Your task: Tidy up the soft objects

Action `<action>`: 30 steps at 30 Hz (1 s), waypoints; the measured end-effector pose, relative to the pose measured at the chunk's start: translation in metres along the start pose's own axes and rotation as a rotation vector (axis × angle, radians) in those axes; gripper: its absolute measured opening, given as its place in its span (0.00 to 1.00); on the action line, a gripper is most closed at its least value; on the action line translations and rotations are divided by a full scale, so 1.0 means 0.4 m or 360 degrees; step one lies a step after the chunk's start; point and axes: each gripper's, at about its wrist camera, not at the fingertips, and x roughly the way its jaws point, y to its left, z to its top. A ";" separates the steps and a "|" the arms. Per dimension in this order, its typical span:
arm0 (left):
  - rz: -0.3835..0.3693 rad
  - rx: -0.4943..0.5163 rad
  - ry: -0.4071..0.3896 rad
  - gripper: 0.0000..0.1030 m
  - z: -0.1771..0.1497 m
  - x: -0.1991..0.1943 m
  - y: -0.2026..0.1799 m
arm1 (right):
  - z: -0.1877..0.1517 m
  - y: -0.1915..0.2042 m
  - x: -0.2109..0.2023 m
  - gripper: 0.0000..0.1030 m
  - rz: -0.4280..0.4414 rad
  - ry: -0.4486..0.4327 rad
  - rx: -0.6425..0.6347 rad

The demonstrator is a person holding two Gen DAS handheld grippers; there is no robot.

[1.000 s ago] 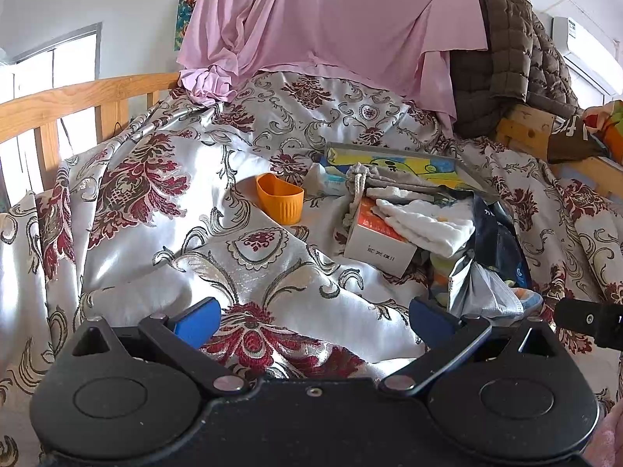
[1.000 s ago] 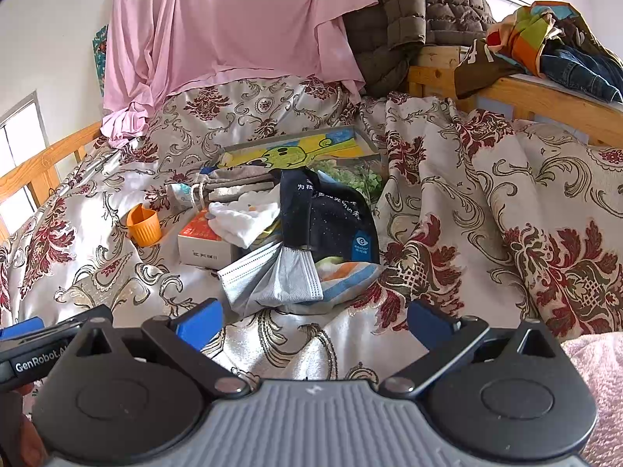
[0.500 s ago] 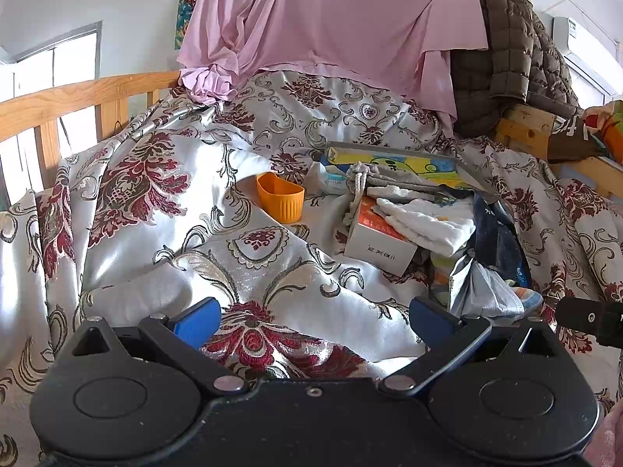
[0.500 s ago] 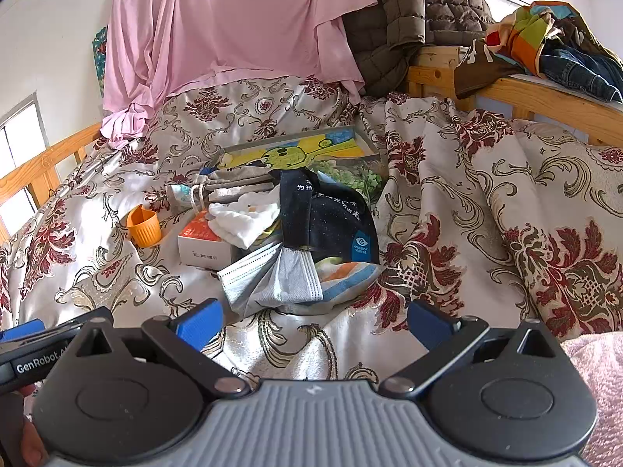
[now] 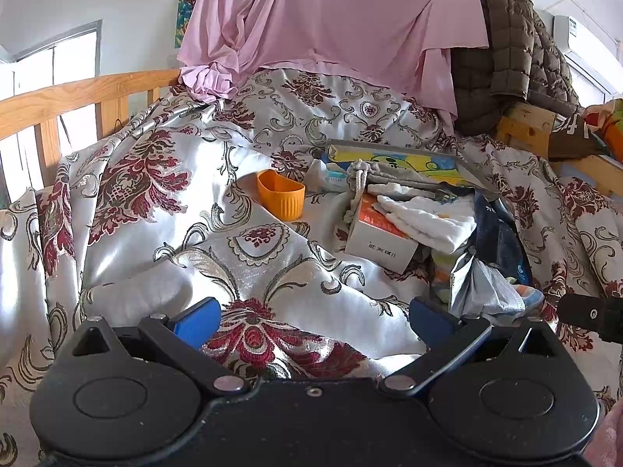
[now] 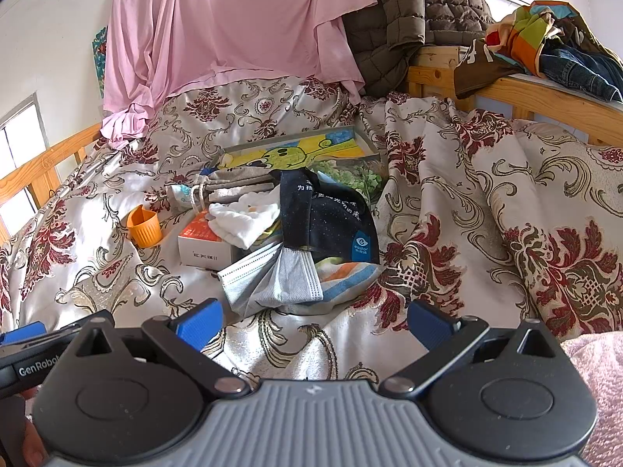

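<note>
A heap of soft things lies mid-bed on the floral bedspread (image 6: 447, 210): a white folded cloth (image 6: 243, 218) (image 5: 424, 220) over an orange-and-white box (image 6: 204, 243) (image 5: 379, 239), a dark navy cloth bag (image 6: 331, 218) (image 5: 500, 237), grey face masks (image 6: 272, 276) (image 5: 483, 288), and a grey drawstring pouch (image 6: 233, 183) (image 5: 389, 177). An orange cup (image 6: 144, 225) (image 5: 281, 194) stands left of the heap. My left gripper (image 5: 315, 317) is open, low over the bedspread, short of the heap. My right gripper (image 6: 315, 317) is open too, just short of the masks.
A flat box with a yellow cartoon lid (image 6: 300, 150) lies behind the heap. A pink sheet (image 6: 233, 27) and a brown quilted jacket (image 6: 409, 11) hang at the back. Wooden rails (image 5: 78, 105) (image 6: 545, 97) border the bed; clothes (image 6: 553, 46) pile on the right rail.
</note>
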 end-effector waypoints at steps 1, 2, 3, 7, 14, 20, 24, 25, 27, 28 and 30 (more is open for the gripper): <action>0.0000 0.0000 0.0000 0.99 -0.001 0.000 0.001 | 0.000 0.000 0.000 1.00 0.0000 0.0000 0.0000; 0.0000 -0.0001 0.0000 0.99 -0.001 0.000 0.001 | 0.000 0.000 0.000 1.00 0.0000 0.0000 0.0000; -0.0001 -0.0002 0.0000 0.99 -0.002 0.001 0.001 | 0.000 0.000 0.000 1.00 0.0001 0.0000 0.0000; -0.0002 0.0000 0.0000 0.99 -0.001 0.000 0.000 | 0.001 -0.001 0.000 1.00 0.0001 0.0000 0.0001; -0.0002 -0.0003 0.0001 0.99 -0.004 0.002 0.001 | 0.001 -0.001 0.001 1.00 0.0001 0.0000 0.0001; -0.0008 -0.0003 0.0003 0.99 -0.011 0.002 0.002 | 0.007 0.002 -0.002 1.00 -0.0002 0.0004 0.0012; -0.0028 -0.0014 -0.0004 0.99 -0.016 0.005 0.001 | 0.014 -0.016 0.009 1.00 0.0029 0.0032 0.0096; -0.0032 -0.0011 -0.0011 0.99 -0.010 0.006 0.001 | 0.017 -0.023 0.010 1.00 0.0037 0.0038 0.0131; -0.0051 0.0001 -0.0041 0.99 -0.004 0.006 -0.001 | 0.022 -0.040 0.018 1.00 0.0051 0.0039 0.0186; -0.0066 0.0012 -0.0046 0.99 0.001 0.008 -0.003 | 0.026 -0.047 0.021 1.00 0.0062 0.0042 0.0211; -0.0089 0.0040 -0.0047 0.99 0.007 0.014 -0.012 | 0.033 -0.057 0.031 1.00 0.0083 0.0042 0.0232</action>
